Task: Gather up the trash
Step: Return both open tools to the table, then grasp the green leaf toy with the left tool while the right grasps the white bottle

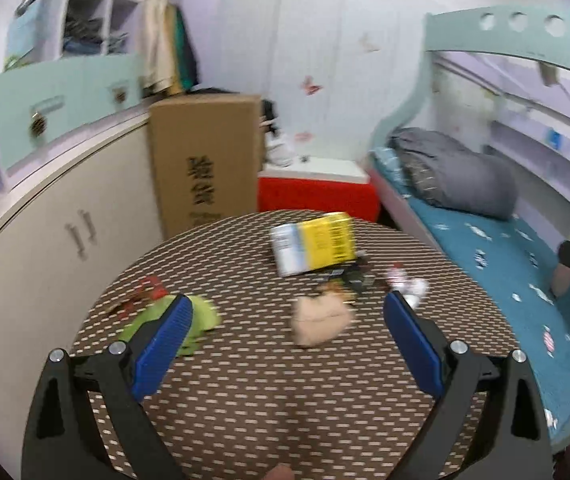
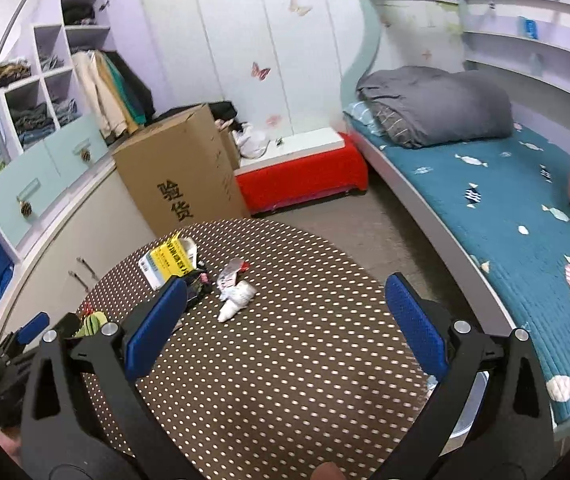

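Observation:
Trash lies on a round brown dotted table [image 1: 253, 392]. In the left wrist view I see a yellow and white box [image 1: 313, 248], a crumpled beige paper [image 1: 319, 320], a green wrapper [image 1: 199, 324], a red wrapper [image 1: 147, 292], dark wrappers [image 1: 349, 280] and a white wrapper [image 1: 407, 284]. My left gripper [image 1: 288, 312] is open above the table, with the beige paper between its fingers. My right gripper [image 2: 285, 300] is open and empty above the table [image 2: 285, 360]. The yellow box [image 2: 169, 262], a white crumpled wrapper [image 2: 237, 296] and the green wrapper [image 2: 93, 322] lie ahead of it to the left.
A tall cardboard box [image 2: 177, 176] stands behind the table beside a cream cabinet [image 2: 81, 236]. A red and white bench [image 2: 305, 168] sits at the back. A bed with a teal cover [image 2: 505, 208] and grey bedding [image 2: 433, 104] runs along the right. The left gripper shows at the right wrist view's left edge [image 2: 25, 340].

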